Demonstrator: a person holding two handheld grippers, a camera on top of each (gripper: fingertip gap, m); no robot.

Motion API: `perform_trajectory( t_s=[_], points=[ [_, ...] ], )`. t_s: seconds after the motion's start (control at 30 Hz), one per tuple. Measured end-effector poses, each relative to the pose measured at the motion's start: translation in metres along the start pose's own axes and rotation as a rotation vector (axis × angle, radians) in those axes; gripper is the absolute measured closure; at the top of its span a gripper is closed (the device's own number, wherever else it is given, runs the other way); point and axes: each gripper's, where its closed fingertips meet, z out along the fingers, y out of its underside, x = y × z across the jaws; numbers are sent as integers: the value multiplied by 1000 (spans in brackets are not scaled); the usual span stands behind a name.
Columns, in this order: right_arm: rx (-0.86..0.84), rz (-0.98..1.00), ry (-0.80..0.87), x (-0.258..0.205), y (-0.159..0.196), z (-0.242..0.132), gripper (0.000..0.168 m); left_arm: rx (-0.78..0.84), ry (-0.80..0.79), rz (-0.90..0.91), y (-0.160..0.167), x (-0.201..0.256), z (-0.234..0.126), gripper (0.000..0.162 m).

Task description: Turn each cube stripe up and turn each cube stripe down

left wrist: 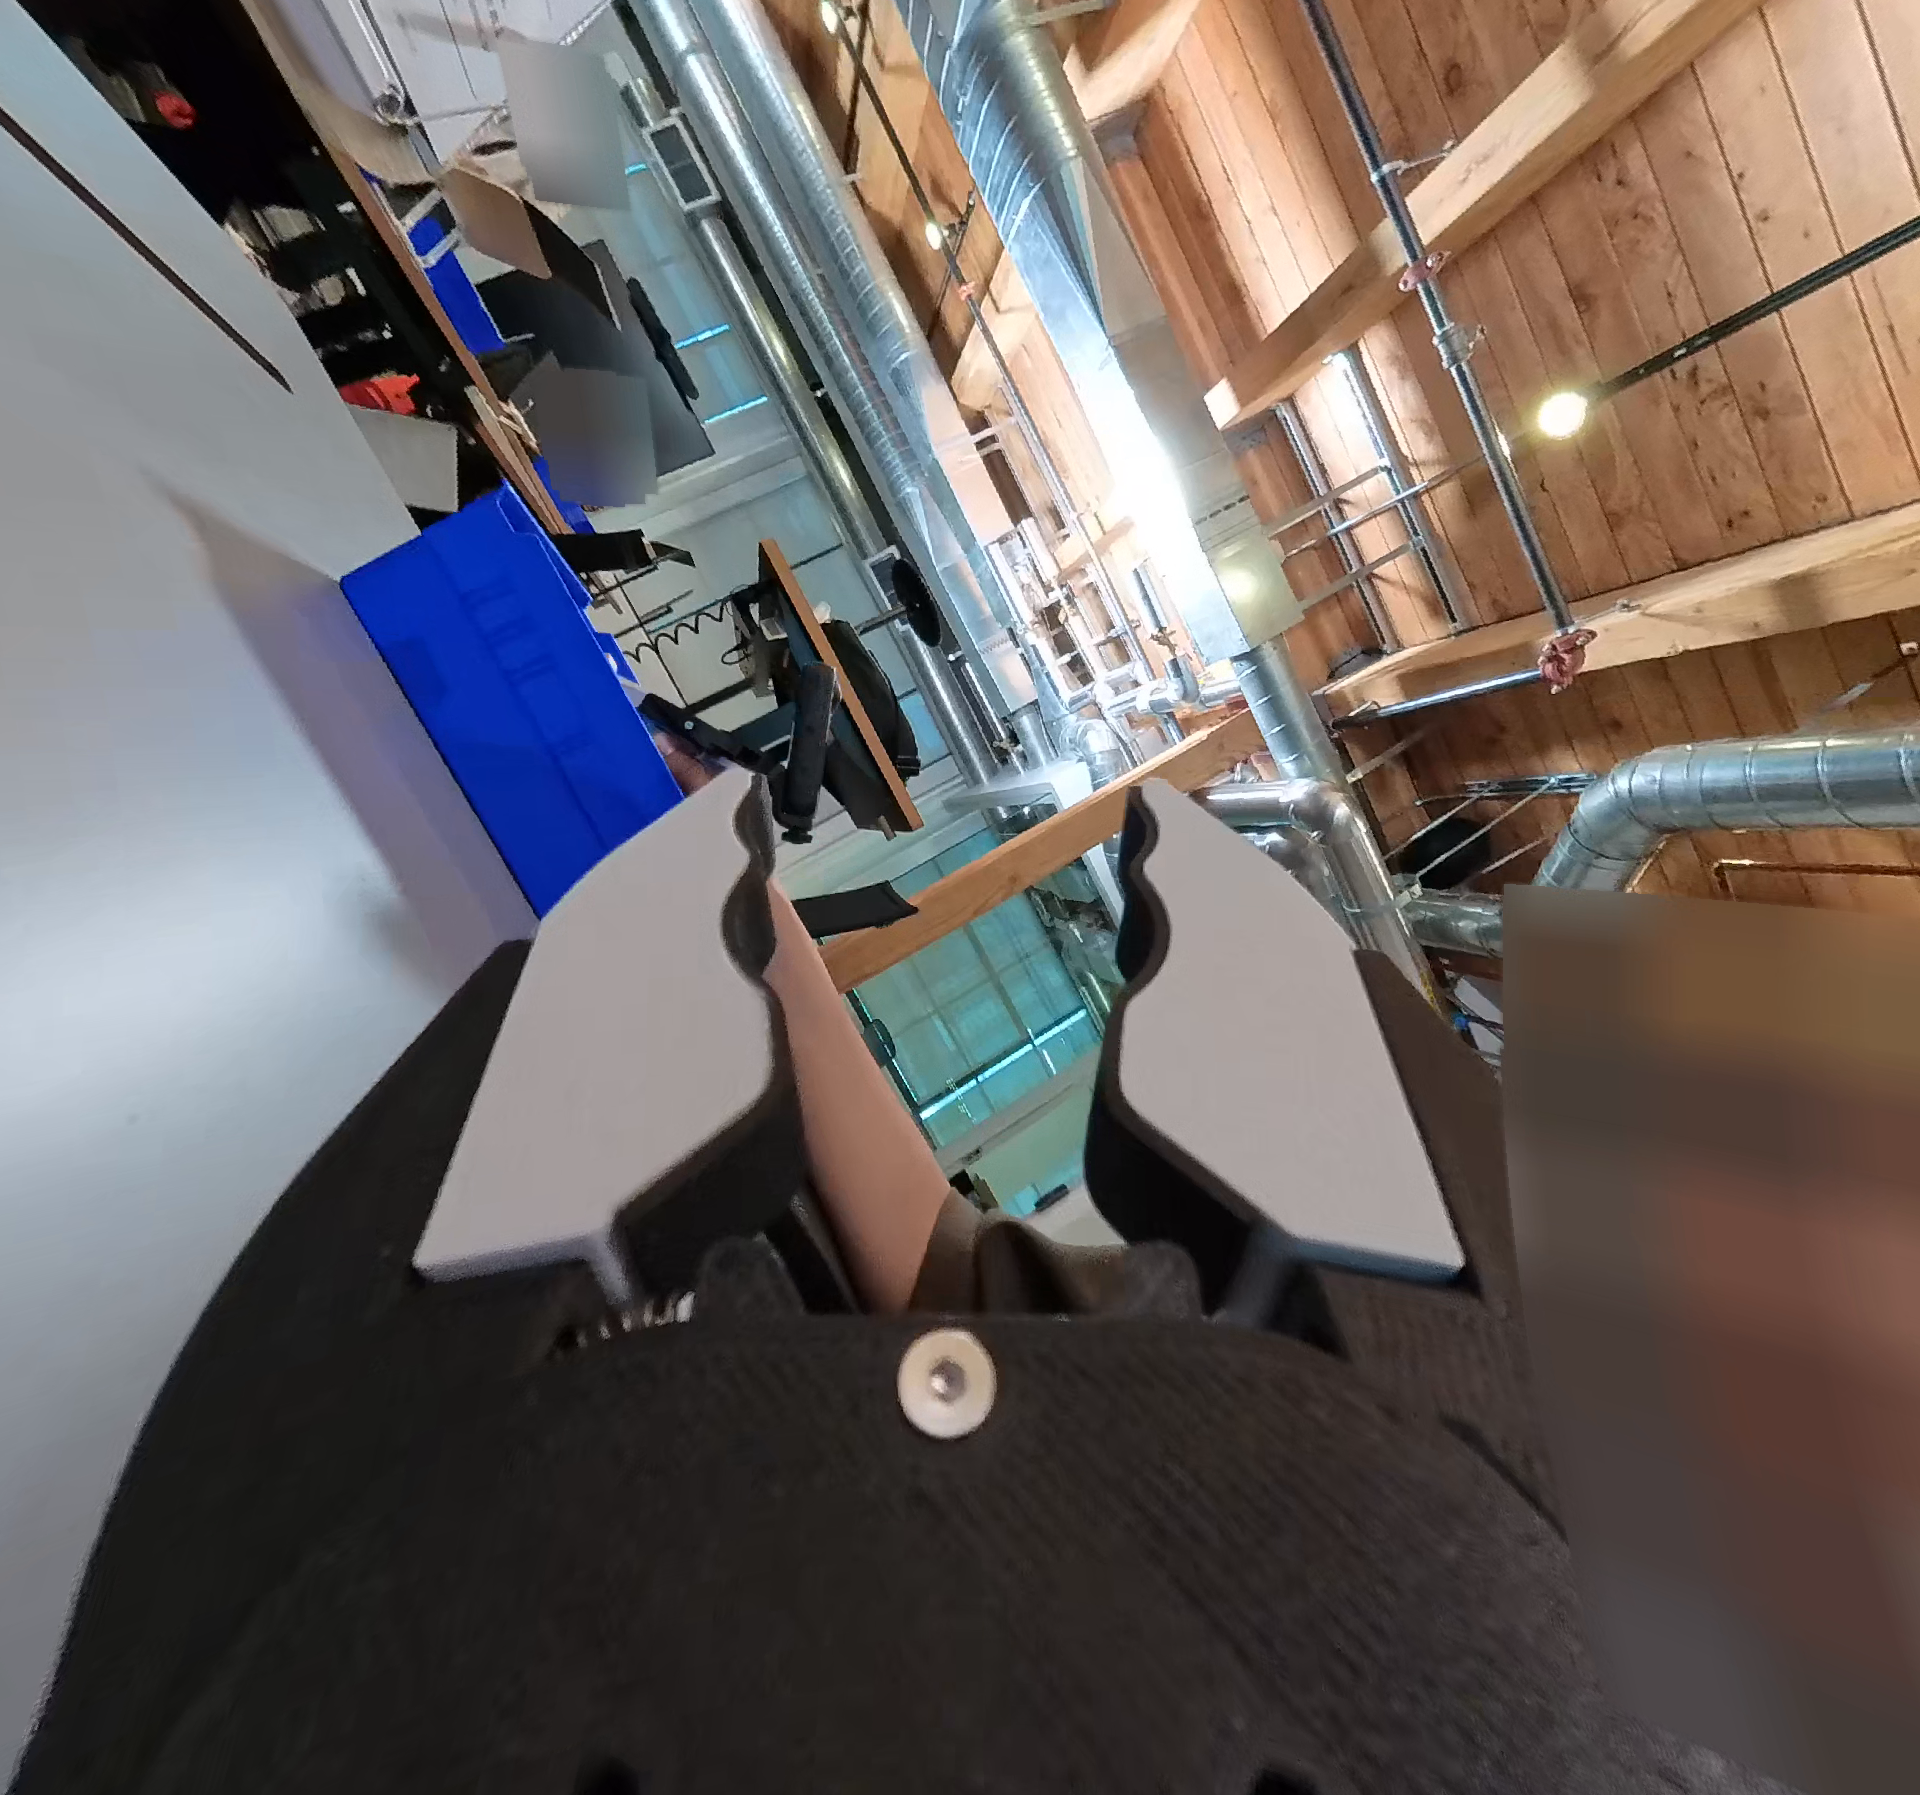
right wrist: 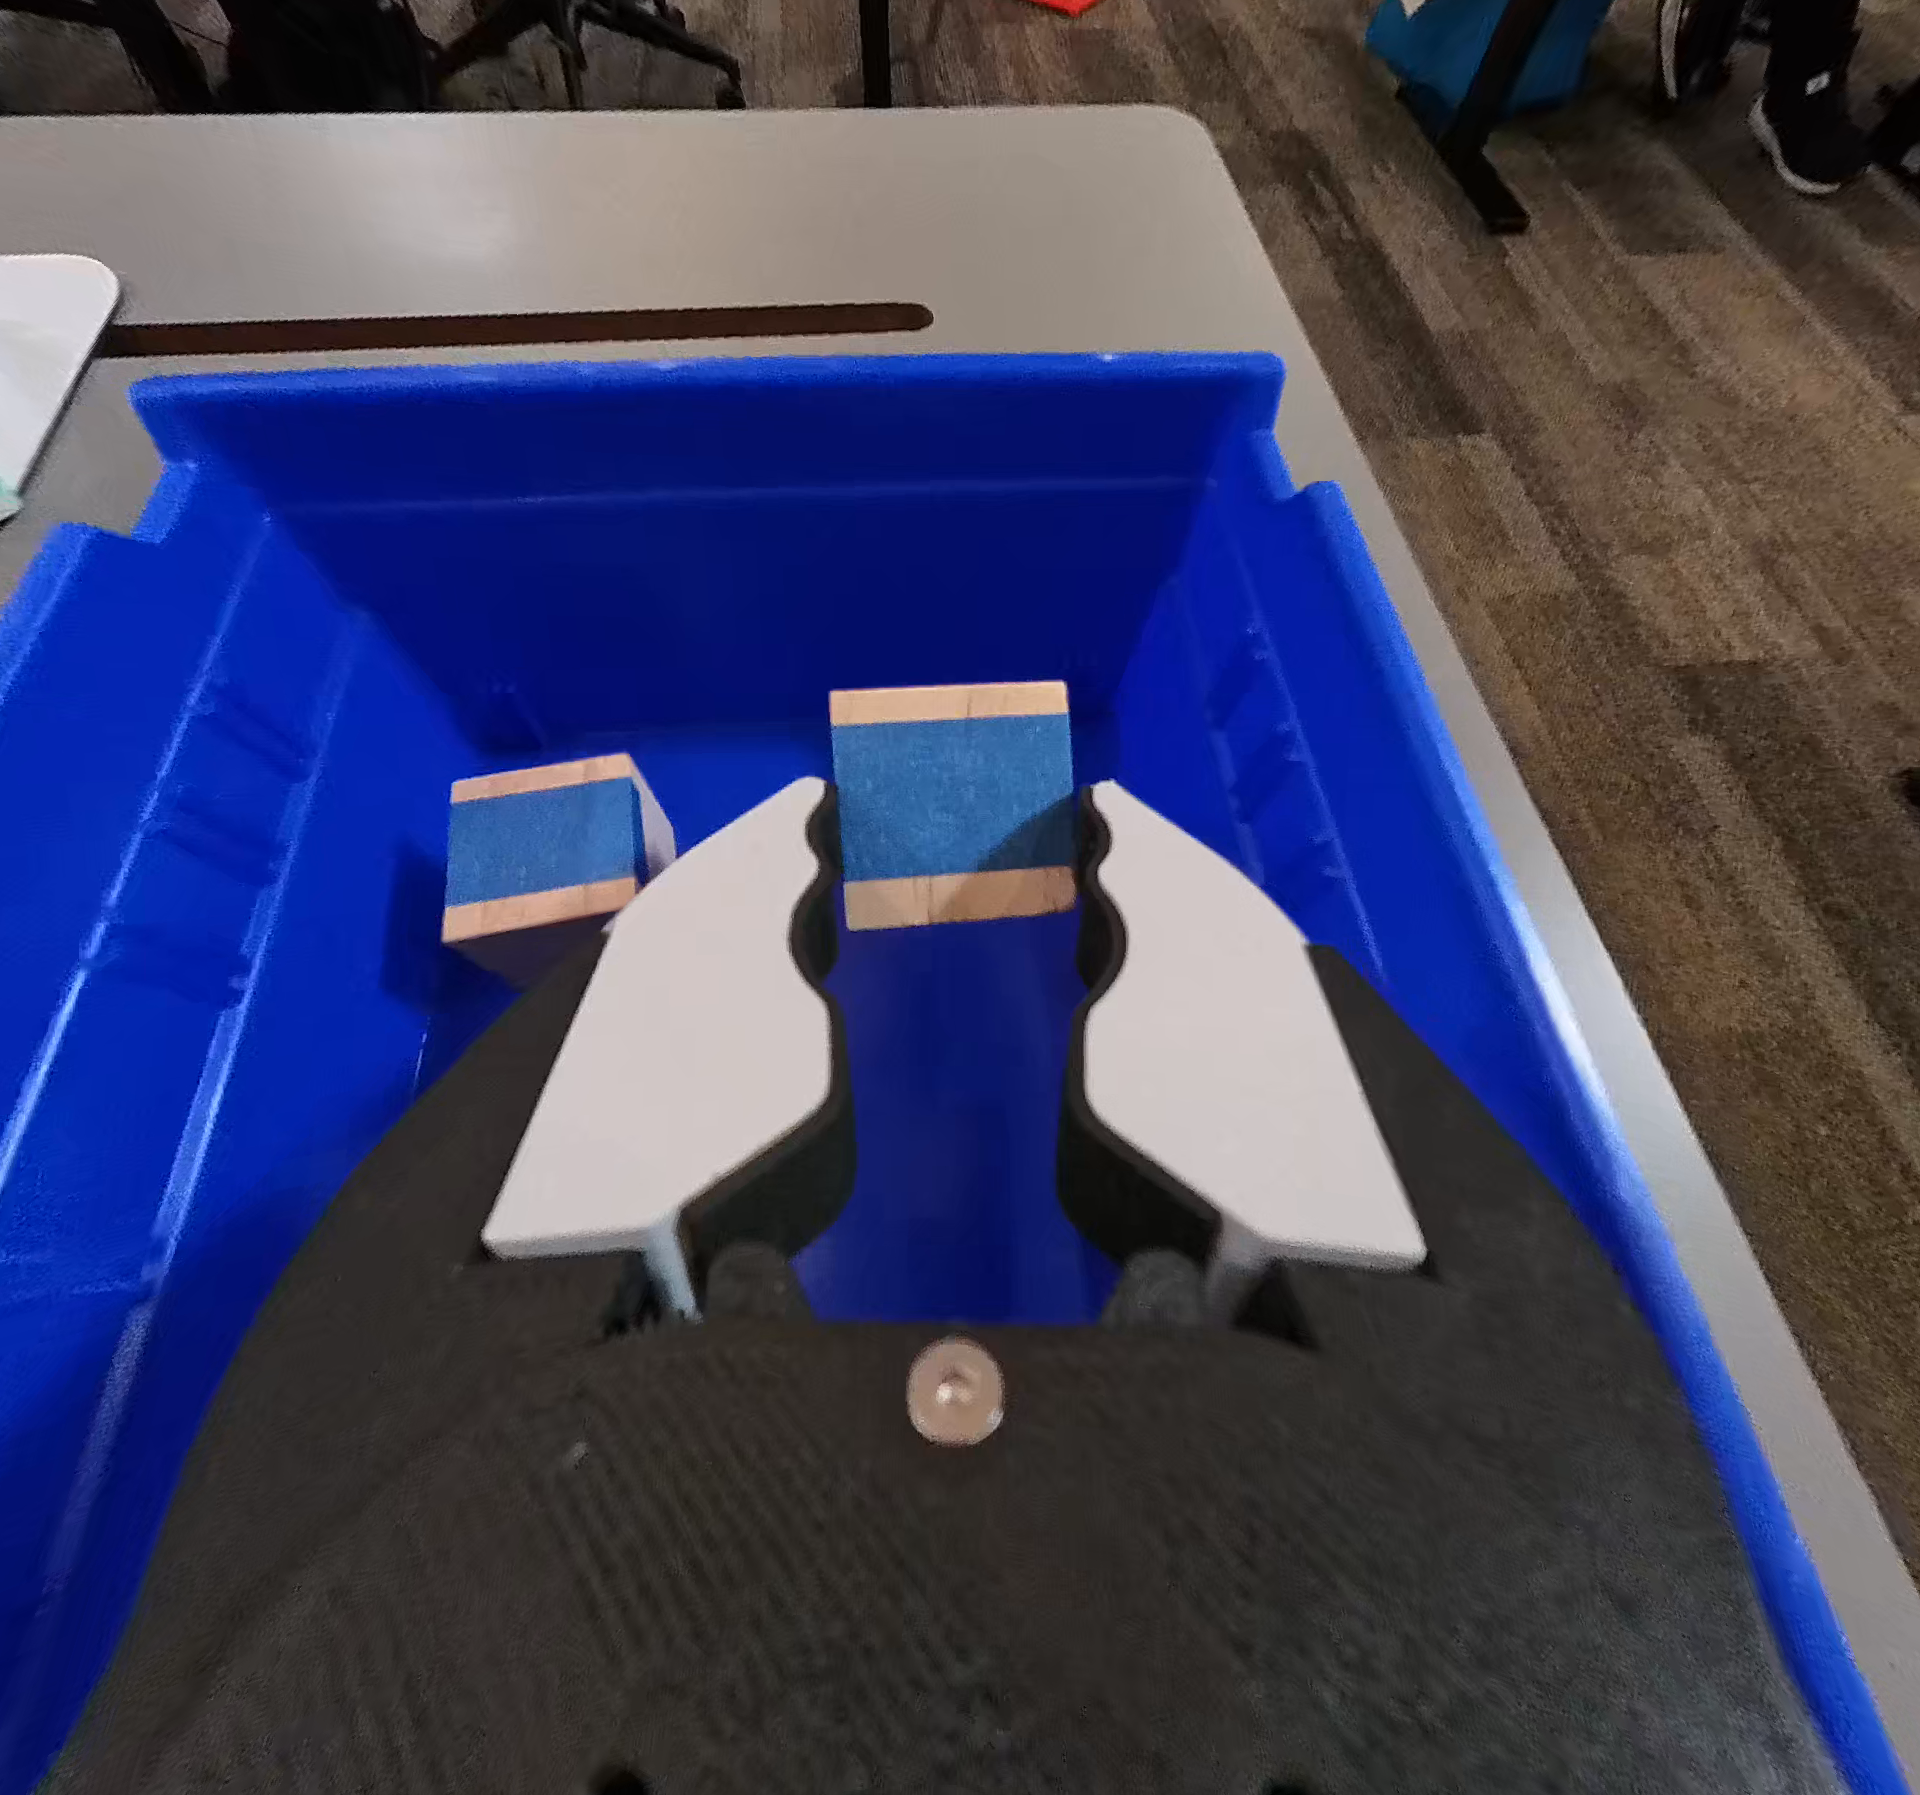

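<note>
1. Right hand-held gripper (right wrist: 951, 800) is inside the blue bin (right wrist: 686, 426), which sits on the grey worktop (right wrist: 623, 207). Its jaws are spread to about cube width and straddle the nearer cube (right wrist: 951, 805). Whether the pads touch its sides, I cannot tell; it does not look clamped.
2. Both cubes are on the bin floor with the blue stripe face up. The second cube (right wrist: 540, 846) sits to the left, just beside the left finger (right wrist: 686, 1007) and slightly skewed.
3. Left hand-held gripper (left wrist: 945, 852) is tipped away from the work, toward the ceiling beams and ducts. Its jaws are apart and hold nothing. The bin's outer wall (left wrist: 499, 685) shows at its left.
4. Step in hand, as I judge it: grip the nearer cube to roll it stripe down.
5. To do it well:
   - Centre the cube between the pads and close on the plain wooden sides, squarely, so it does not twist.
   - Lift it off the floor before rotating.
   - Keep the left finger off the neighbouring cube.
   - Mind the right bin wall, which is close.
</note>
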Motion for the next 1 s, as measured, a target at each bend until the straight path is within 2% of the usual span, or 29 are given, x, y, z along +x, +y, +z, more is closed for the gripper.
perform_trajectory(
  t_s=[0.27,0.47,0.53,0.67,0.83,1.0],
  points=[
    [-160,-8,75,8,27,31,124,65,-11,21,-6,9,-17,99],
    [-121,68,55,11,21,31,123,59,-12,18,-5,7,-17,99],
    [-111,84,39,11,20,30,114,55,-11,8,-5,6,-17,100],
    [-98,66,46,11,16,25,113,46,-6,1,-4,5,-15,100],
    [54,-15,44,0,-18,5,115,34,-9,11,-4,4,-12,100],
    [242,-9,-49,-26,-55,-37,115,23,-36,111,-14,8,-7,102]
  ],
)
